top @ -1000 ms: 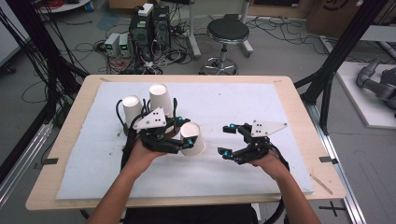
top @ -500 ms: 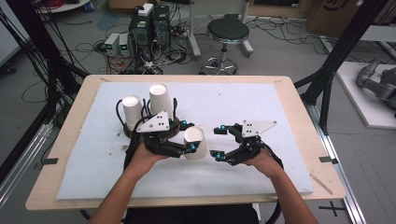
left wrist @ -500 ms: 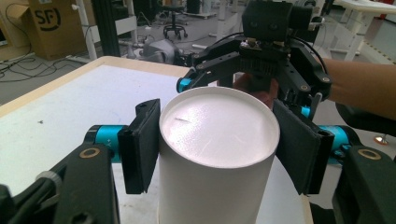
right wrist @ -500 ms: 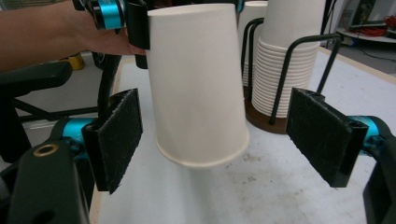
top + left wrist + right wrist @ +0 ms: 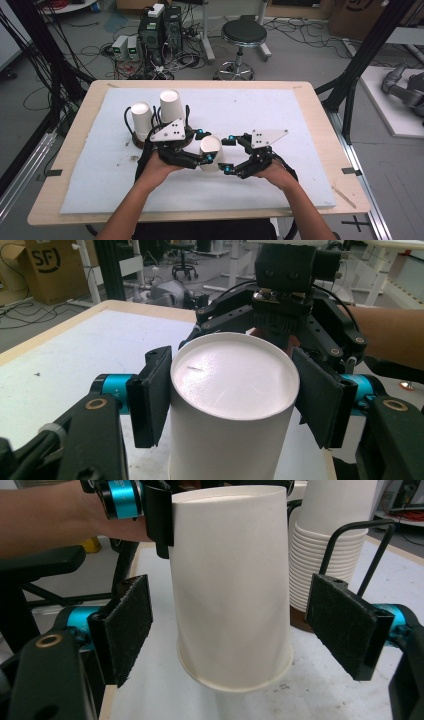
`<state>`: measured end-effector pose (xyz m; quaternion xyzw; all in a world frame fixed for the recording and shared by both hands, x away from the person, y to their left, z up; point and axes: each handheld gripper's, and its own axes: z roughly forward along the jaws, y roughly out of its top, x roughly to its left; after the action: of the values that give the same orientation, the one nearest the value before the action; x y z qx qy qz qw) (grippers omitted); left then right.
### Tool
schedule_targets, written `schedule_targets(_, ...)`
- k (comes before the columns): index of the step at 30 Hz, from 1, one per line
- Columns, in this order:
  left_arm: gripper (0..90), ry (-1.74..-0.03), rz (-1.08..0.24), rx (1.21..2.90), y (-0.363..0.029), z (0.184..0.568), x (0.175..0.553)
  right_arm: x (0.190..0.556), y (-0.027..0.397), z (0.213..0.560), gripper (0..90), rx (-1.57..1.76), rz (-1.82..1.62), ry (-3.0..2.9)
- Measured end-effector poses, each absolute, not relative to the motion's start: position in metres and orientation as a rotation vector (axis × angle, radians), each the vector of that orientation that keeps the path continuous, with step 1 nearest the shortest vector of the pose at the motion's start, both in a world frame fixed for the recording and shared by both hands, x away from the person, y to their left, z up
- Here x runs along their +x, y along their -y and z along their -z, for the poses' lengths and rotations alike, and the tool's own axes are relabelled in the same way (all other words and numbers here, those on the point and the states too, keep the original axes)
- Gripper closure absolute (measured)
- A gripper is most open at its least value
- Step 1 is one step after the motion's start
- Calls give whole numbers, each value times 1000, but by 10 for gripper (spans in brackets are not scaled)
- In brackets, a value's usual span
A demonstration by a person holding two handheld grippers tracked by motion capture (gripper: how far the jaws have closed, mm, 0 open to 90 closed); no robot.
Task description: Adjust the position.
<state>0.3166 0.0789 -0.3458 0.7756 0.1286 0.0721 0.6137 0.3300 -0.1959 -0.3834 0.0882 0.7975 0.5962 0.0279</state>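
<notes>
A white paper cup (image 5: 210, 151) hangs upside down just above the white mat, its closed base (image 5: 232, 375) facing up. My left gripper (image 5: 204, 146) is shut on it, one black pad (image 5: 152, 395) pressed on each side near the top. My right gripper (image 5: 229, 155) is open and reaches in from the right. Its pads (image 5: 125, 627) stand on either side of the cup's (image 5: 230, 590) lower half with gaps, not touching. The cup's open rim hangs low between those pads.
Two stacks of white cups (image 5: 141, 120) (image 5: 170, 105) stand upside down in a dark wire holder behind my left hand. One stack (image 5: 320, 545) rises close behind the held cup. The mat (image 5: 300, 115) lies bare to the right and toward the front edge.
My right gripper has slid left across the mat until its open jaws straddle the cup. The left gripper and cup have stayed nearly in place.
</notes>
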Motion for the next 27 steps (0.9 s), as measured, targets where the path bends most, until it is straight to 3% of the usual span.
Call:
schedule_targets(16,359,-281,-145,1768,-69,345,316,330,185,386,195,284,-1836,-2456)
schedule_targets(20,359,-275,-144,1770,-69,345,316,329,186,384,300,241,-1823,-2450)
schedule_targets(25,348,-291,-155,1777,-67,345,315,330,188,384,320,227,-1807,-2451)
schedule_targets(27,281,-312,-167,1806,-65,345,315,330,189,384,320,233,-1795,-2450)
